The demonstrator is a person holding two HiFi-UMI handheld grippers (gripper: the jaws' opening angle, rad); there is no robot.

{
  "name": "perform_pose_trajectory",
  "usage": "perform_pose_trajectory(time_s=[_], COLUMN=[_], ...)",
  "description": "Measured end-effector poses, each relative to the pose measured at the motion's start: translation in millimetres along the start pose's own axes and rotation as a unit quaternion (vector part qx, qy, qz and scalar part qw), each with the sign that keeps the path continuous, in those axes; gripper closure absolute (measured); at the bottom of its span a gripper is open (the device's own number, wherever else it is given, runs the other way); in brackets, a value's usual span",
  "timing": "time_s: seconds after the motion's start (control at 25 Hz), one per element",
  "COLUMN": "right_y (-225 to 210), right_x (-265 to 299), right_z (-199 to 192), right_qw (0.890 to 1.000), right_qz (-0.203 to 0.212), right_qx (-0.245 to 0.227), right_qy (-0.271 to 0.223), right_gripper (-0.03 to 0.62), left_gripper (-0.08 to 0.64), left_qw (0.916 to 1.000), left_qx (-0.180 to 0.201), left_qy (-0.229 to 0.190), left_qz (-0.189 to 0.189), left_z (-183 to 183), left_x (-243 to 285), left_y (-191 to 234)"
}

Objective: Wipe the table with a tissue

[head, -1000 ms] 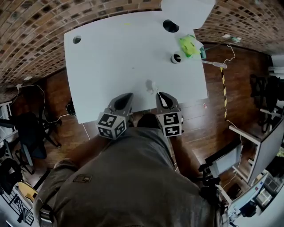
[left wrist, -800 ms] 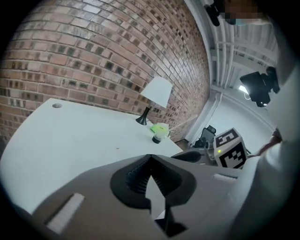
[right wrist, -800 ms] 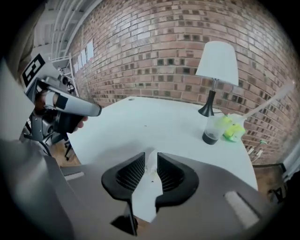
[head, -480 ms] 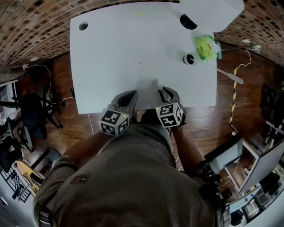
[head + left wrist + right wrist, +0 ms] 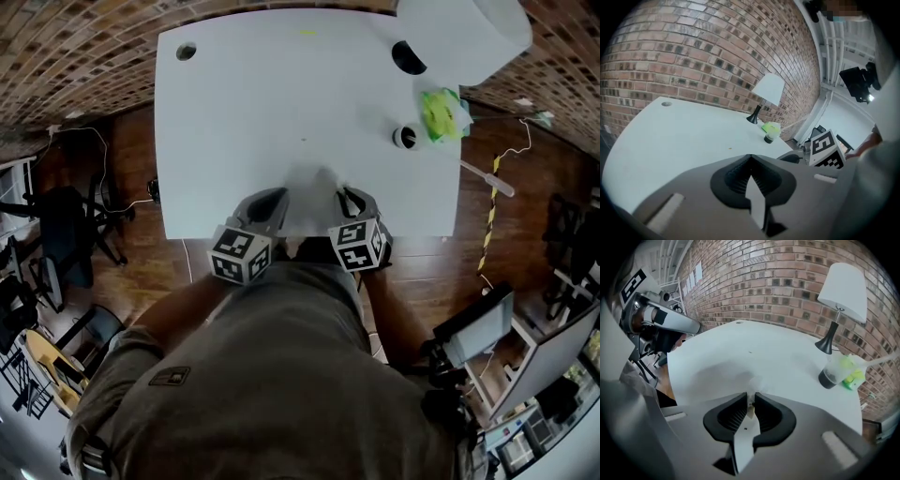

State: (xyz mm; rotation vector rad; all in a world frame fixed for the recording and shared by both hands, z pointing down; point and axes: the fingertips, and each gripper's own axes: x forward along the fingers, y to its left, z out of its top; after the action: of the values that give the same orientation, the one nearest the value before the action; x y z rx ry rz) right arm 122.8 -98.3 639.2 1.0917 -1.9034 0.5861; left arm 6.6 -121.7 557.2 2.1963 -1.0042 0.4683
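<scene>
**When the tissue's white and the table's white too, good luck spotting it**

Since it's white on white, the tissue (image 5: 312, 192) is only a faint crumpled patch in the head view. It sits at the near edge of the table (image 5: 234, 112), right between the two grippers. The right gripper view is way clearer. The right gripper (image 5: 751, 401) has its jaws pinched on a thin bit of tissue, and the rest bunches on the tabletop just ahead of the tips. The left gripper (image 5: 750, 158) has its jaws closed with the tips meeting. There's a pale sliver in the gap behind them, but I can't tell if that's tissue or just table showing through. From above, both sets of tips are tucked under the gripper bodies, so the head view is no help there. The person's olive shirt (image 5: 272, 375) also fills its whole lower half.

Farther back on the right, a small dark-bottomed cup (image 5: 404, 137) stands just beside something bright green (image 5: 441, 111), too blurry to name. Past those is a white-shaded lamp (image 5: 459, 33), its shade cut off by the top of the frame. Only the gripper views show its black stem. A round cable hole (image 5: 186, 52) sits in the far left corner.
</scene>
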Motion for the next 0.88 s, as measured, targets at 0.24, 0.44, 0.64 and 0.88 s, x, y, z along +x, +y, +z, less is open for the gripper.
perform_pose_trajectory(time_s=[0.24,0.44,0.64,0.88], right_y=[-3,-4,4,18], right_x=[-1,5,19,44], right_z=[44,80,100,111], right_qw=[0.999,0.997,0.995,0.993], right_qz=[-0.002,0.005,0.02,0.045], right_qx=[-0.023,-0.052,-0.07,-0.096], right_qy=[-0.033,-0.058,-0.062,-0.053], right_gripper=[0.531,0.531,0.531,0.531], left_gripper=[0.558,0.558,0.558,0.558], left_qw=[0.9991,0.9959,0.9921,0.987], left_qx=[-0.008,-0.018,-0.03,-0.044], left_qy=[-0.034,-0.069,-0.083,-0.085], left_qz=[0.022,0.057,0.09,0.129], left_z=[20,34,40,34], left_x=[-13,-21,-32,-48], left_y=[15,34,53,72])
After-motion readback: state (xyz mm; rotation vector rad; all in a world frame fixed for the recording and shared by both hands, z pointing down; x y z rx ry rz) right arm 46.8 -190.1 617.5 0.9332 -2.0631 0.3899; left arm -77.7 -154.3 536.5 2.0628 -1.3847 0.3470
